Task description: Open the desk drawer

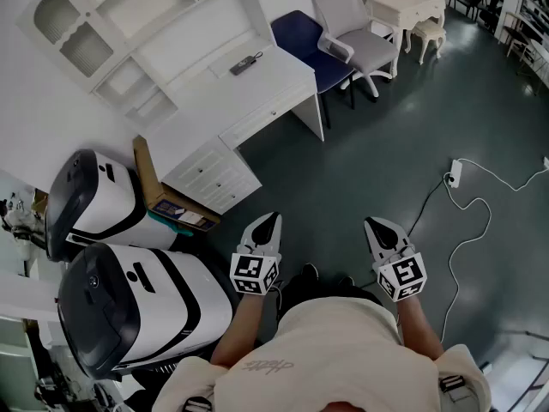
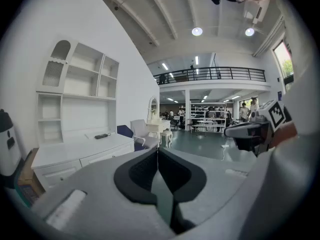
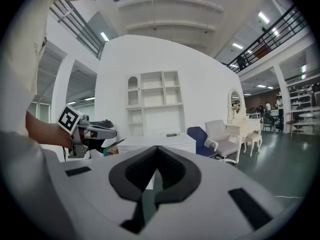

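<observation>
A white desk (image 1: 266,75) with a shelf hutch stands against the wall at upper left. Its long drawer (image 1: 262,117) under the top is closed. A small drawer cabinet (image 1: 214,174) sits below the desk's left end. Both grippers hover over the dark floor, well short of the desk. My left gripper (image 1: 271,220) is shut with nothing in it, its pads meeting in the left gripper view (image 2: 158,151). My right gripper (image 1: 375,226) is also shut and empty (image 3: 157,149). The desk shows far ahead in both gripper views (image 2: 85,146) (image 3: 160,140).
A dark remote (image 1: 246,63) lies on the desktop. A blue chair (image 1: 304,41) and a grey chair (image 1: 364,37) stand at the desk's right end. Two white-and-black machines (image 1: 94,204) and a cardboard box (image 1: 159,191) are at left. A power strip (image 1: 453,174) with cable lies at right.
</observation>
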Demonstrator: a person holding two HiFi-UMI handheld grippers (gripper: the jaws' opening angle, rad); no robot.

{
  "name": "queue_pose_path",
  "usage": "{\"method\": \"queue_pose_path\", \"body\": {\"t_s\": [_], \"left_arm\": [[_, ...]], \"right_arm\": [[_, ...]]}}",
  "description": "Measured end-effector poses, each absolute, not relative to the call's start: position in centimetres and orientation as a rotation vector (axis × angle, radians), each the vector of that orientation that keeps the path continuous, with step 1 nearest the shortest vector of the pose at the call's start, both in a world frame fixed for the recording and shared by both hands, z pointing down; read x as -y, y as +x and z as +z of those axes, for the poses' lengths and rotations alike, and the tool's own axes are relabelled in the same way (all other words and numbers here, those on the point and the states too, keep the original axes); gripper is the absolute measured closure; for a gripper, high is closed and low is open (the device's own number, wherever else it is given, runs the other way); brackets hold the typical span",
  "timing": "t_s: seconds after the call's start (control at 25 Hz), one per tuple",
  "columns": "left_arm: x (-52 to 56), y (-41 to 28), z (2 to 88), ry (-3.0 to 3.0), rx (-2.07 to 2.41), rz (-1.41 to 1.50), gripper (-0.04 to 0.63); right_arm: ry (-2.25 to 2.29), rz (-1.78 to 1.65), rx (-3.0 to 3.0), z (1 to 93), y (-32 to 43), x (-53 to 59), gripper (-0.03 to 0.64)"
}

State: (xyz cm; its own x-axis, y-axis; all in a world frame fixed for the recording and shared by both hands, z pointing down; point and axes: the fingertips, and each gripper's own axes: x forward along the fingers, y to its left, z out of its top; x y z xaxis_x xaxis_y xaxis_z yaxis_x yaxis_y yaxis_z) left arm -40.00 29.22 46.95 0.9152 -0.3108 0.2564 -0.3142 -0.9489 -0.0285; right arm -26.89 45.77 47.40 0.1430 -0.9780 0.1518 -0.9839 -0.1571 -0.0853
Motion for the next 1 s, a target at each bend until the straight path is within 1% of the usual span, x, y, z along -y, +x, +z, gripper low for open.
{"method": "queue_pose_path", "body": {"t_s": [0.44, 0.72, 1.0], "left_arm": [[-30.2, -40.6, 47.9, 3.038, 0.523, 0.433, 0.578], [-27.9, -41.9, 48.5, 3.000, 0.613, 0.431, 0.578], [-24.3, -38.7, 51.8, 2.930, 0.553, 0.458, 0.578]], "right_arm": [[2.328, 0.283, 2.027, 48.7, -26.7, -46.1, 0.615], [2.303, 0.354, 2.050, 50.2, -26.7, -43.9, 0.615], [2.247, 0.435, 2.021, 52.5, -25.2, -40.2, 0.615]]}}
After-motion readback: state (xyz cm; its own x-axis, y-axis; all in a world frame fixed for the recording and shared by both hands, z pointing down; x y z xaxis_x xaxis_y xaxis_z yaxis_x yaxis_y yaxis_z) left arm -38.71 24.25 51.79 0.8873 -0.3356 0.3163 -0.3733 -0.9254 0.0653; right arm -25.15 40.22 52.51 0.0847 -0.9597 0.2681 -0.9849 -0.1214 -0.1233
